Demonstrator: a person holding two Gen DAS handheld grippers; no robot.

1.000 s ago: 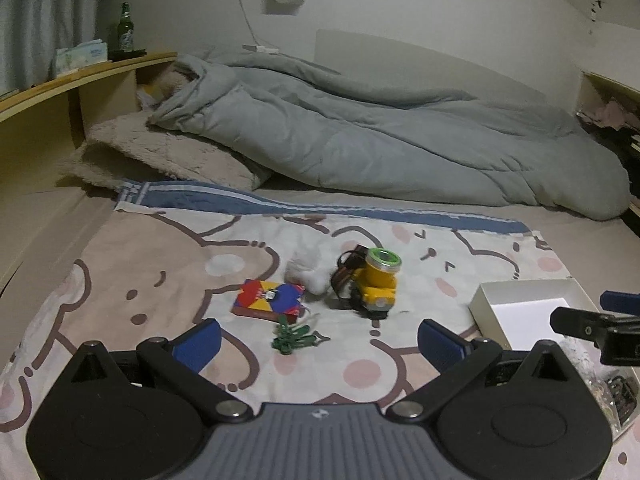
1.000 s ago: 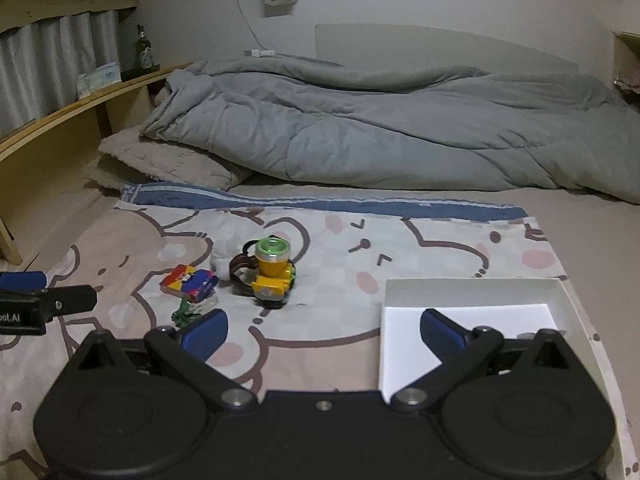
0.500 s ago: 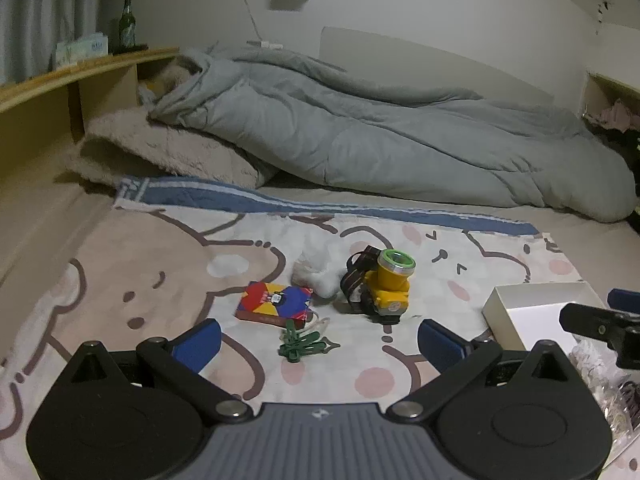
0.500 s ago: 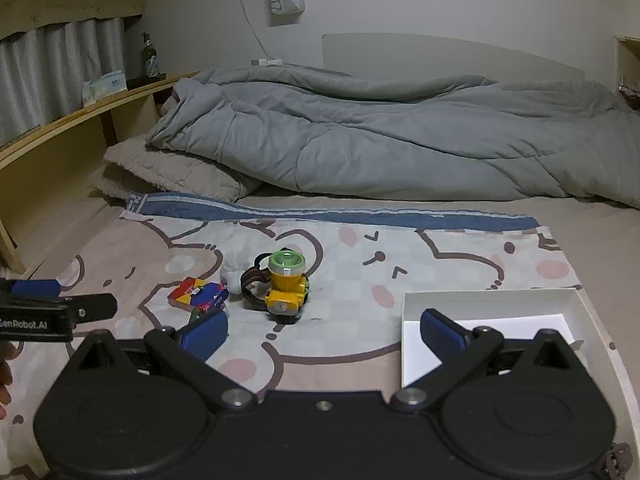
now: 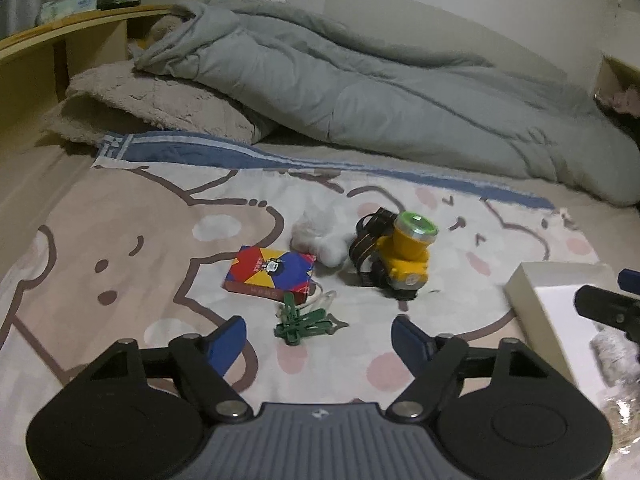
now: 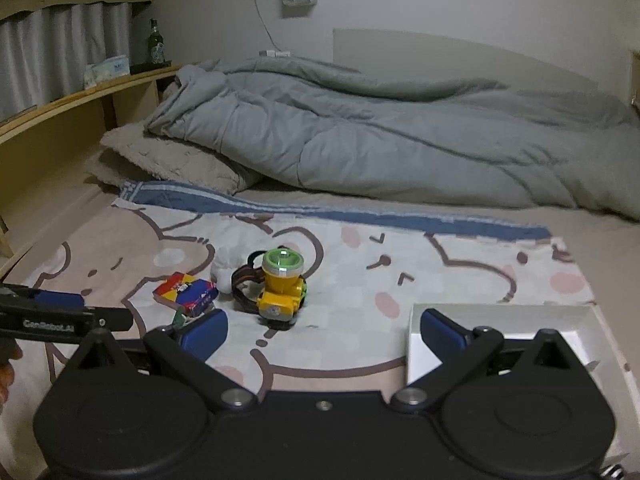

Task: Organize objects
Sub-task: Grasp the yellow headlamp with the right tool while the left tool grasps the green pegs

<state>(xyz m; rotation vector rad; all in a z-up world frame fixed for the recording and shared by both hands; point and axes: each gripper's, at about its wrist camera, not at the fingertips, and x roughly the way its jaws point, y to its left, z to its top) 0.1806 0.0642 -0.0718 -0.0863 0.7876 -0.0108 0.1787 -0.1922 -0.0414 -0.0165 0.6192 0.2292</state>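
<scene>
On the bear-print blanket lie a red, blue and yellow card box, a bunch of green clips, a white fluffy ball and a yellow headlamp with a dark strap. My left gripper hovers just short of the green clips; its jaws are closing, and nothing is pressed between them. My right gripper is open and empty, with the headlamp ahead and the white box under its right finger. The card box lies to its left.
A white open box sits at the blanket's right edge, with the other gripper above it. A grey duvet and a beige pillow fill the back of the bed. A wooden shelf carries a bottle and a tissue pack.
My left gripper has moved forward and down toward the green clips, and its fingers have drawn closer together. The right gripper has edged forward toward the headlamp.
</scene>
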